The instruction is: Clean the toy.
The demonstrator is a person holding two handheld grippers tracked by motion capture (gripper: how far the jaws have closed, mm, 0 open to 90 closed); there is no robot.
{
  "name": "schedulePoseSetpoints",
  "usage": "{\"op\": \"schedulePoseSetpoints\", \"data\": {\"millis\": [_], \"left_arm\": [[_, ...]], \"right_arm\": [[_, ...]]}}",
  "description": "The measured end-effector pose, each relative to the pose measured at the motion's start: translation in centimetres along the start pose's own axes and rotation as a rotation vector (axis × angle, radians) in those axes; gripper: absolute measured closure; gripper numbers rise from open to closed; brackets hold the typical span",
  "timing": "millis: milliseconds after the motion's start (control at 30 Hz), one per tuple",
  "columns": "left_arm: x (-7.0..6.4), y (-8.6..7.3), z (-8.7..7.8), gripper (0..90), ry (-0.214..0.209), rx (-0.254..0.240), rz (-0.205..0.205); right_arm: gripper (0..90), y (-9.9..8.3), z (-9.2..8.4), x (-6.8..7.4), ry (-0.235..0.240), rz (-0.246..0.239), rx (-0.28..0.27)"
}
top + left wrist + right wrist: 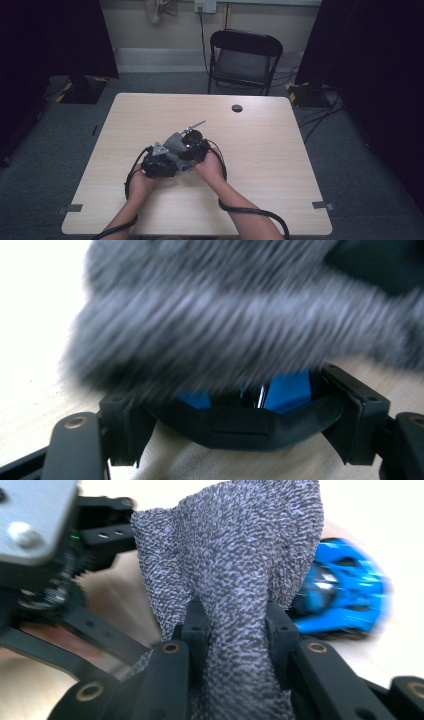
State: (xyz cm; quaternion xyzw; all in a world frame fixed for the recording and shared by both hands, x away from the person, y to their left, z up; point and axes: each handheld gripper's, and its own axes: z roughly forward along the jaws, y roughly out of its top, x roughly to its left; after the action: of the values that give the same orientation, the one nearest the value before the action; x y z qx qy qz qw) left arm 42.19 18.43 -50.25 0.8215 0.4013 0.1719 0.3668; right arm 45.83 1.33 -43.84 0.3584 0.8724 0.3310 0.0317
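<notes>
Two grippers meet near the middle of the table (280,150), a little toward its near edge, both busy with one grey cloth (235,565). The right gripper (236,630) has its jaws clenched on a gathered fold of that cloth, the knit bunched tight between the pads. The left gripper (240,405) holds its jaws wide around a dark, rounded thing with a blue glossy face (290,390) (sunglasses or goggles, I'd guess, though blur keeps me from being sure); the pads look to sit against its ends, so I read it as gripped rather than released. The cloth lies over the top of that thing in the left gripper view, and in the right gripper view the blue thing (345,600) sits just beside the cloth.

My judgement is that the step is wiping, or perhaps wrapping, the blue thing with the cloth. To do it well, the left gripper should keep steady and hold by the ends, not the glossy face, while the right drags the cloth across with light pressure and keeps enough fabric pinched that it doesn't slip free. Pulling hard risks twisting the thing out of the left jaws.

No brand, label or writing can be read anywhere.
</notes>
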Motion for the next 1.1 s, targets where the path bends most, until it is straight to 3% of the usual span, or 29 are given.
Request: {"op": "schedulePoseSetpoints", "data": {"millis": [100,167,333,467,733,833,1100], "left_arm": [[0.0,0.0,0.0,24.5,0.0,-0.005,-0.007],[0.0,0.0,0.0,24.5,0.0,-0.005,-0.007],[-0.1,0.0,0.0,24.5,-0.001,-0.006,-0.01],[0.0,0.0,0.0,24.5,-0.001,-0.001,-0.005],[0.0,0.0,0.0,24.5,0.0,0.0,-0.001],[0.0,0.0,0.0,24.5,0.001,0.0,-0.001],[-0.1,0.0,0.0,24.5,0.005,-0.003,-0.001]], "right_arm": [[69.8,0.1,1.0,1.1,0.022,-0.038,0.012],[69.8,0.0,1.5,1.5,-0.005,-0.067,0.029],[70.1,-0.3,1.7,1.0,-0.002,-0.054,0.018],[70.2,-0.2,1.7,1.0,-0.029,-0.071,0.024],[70.5,0.2,1.5,-0.2,-0.07,-0.07,0.036],[70.6,0.4,1.4,-1.3,-0.087,-0.048,0.046],[70.6,0.6,1.4,-2.2,-0.102,-0.024,0.055]]}}
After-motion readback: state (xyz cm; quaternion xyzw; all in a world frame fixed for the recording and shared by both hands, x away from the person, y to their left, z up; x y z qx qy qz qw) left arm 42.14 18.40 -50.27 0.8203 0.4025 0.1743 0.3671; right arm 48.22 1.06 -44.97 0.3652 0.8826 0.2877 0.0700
